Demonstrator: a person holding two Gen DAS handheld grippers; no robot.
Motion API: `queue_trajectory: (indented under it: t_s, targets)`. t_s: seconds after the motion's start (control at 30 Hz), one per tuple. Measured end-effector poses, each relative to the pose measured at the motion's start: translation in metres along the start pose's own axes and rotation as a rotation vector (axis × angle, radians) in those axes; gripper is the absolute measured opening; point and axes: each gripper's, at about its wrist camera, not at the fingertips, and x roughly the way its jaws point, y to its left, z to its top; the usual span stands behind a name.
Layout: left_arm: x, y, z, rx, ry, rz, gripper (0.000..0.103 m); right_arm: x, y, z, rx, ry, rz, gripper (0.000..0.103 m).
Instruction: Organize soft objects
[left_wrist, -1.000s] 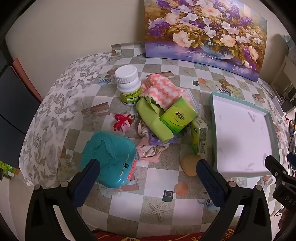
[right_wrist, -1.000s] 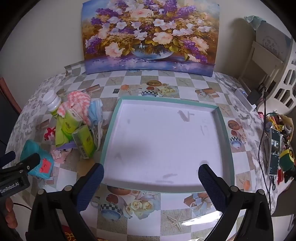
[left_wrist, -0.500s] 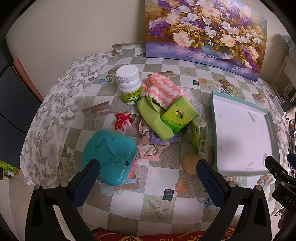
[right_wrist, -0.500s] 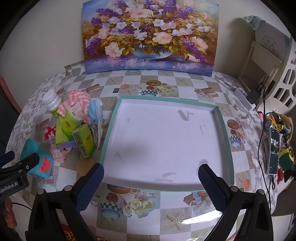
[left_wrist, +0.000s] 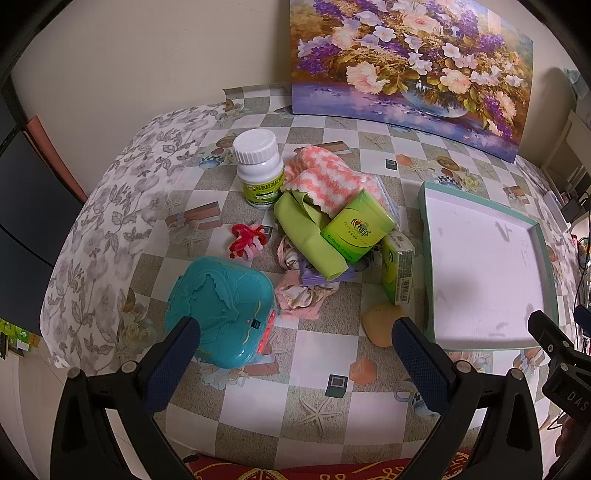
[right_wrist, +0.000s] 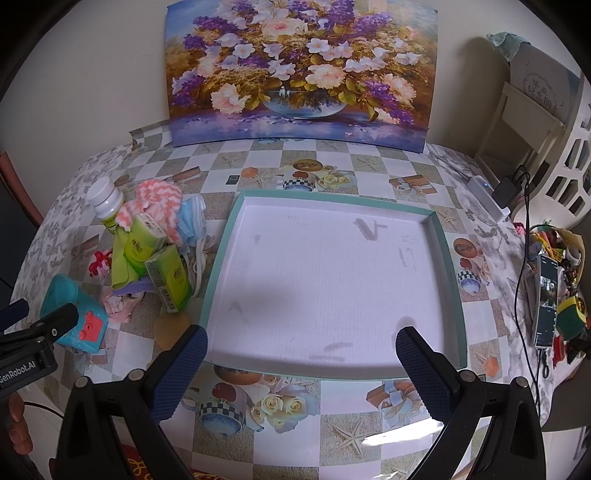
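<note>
Left tool (left_wrist: 295, 343) nearer, two tissue packs (left_wrist: 356, 230), one tray (left_wrist: 424, 221)

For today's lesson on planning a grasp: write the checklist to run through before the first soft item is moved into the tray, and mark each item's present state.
1. Left tool open, holding nothing: ok.
2. Right tool open, holding nothing: ok.
3. Tray free to receive items: ok.
4. Striped cloth reachable on top of the pile: ok.
5. Soft items separated from the white bottle and teal case: not ok.
</note>
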Motion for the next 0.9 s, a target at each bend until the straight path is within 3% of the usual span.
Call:
queue_trajectory:
  t_s: [0.9]
  targets:
    - [-0.0018, -0.0003, -0.0008, 0.002, -0.004, -0.002, 0.103, -0.0004, 0.0017, -0.0025, -0.004, 0.004, -0.001, 0.103]
